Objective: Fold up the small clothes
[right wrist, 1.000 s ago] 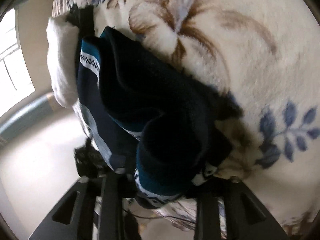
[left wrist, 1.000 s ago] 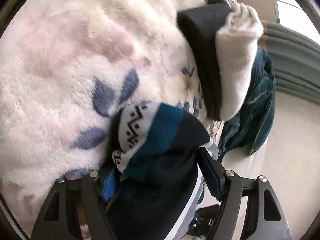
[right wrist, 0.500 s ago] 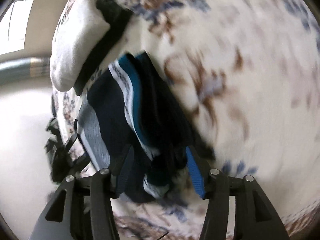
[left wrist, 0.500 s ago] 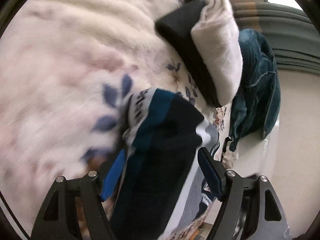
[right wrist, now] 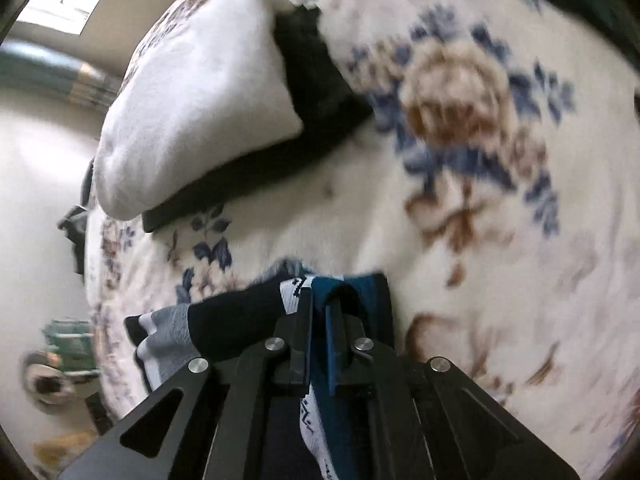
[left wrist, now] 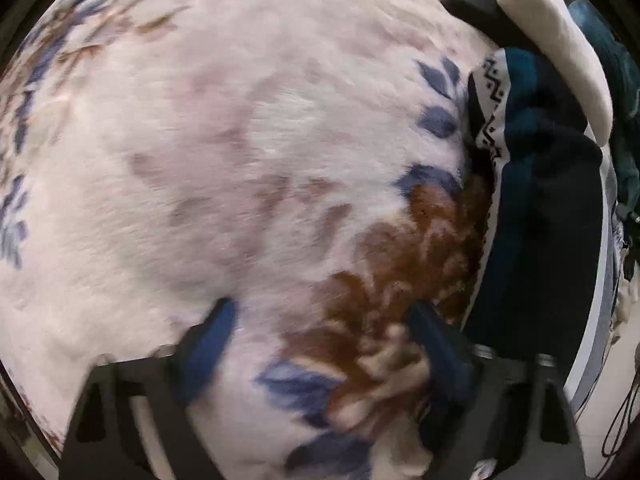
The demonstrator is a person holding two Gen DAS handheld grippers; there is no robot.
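A small folded garment (left wrist: 548, 216) in navy, teal and white zigzag pattern lies on a floral fleece blanket (left wrist: 240, 140), at the right of the left wrist view. My left gripper (left wrist: 320, 328) is open and empty over the blanket, to the left of the garment. My right gripper (right wrist: 324, 312) is shut on the garment's teal and white edge (right wrist: 344, 292); its navy and grey part (right wrist: 208, 328) hangs to the left of the fingers.
A folded white and black piece (right wrist: 208, 112) lies on the blanket beyond the right gripper; it also shows at the top right of the left wrist view (left wrist: 552, 32). A teal blanket (left wrist: 616, 80) hangs at the bed's edge. The floor (right wrist: 36, 184) is at left.
My left gripper has let go of the garment and moved left over the bare blanket. My right gripper has closed on the garment's edge and swung toward the white and black piece.
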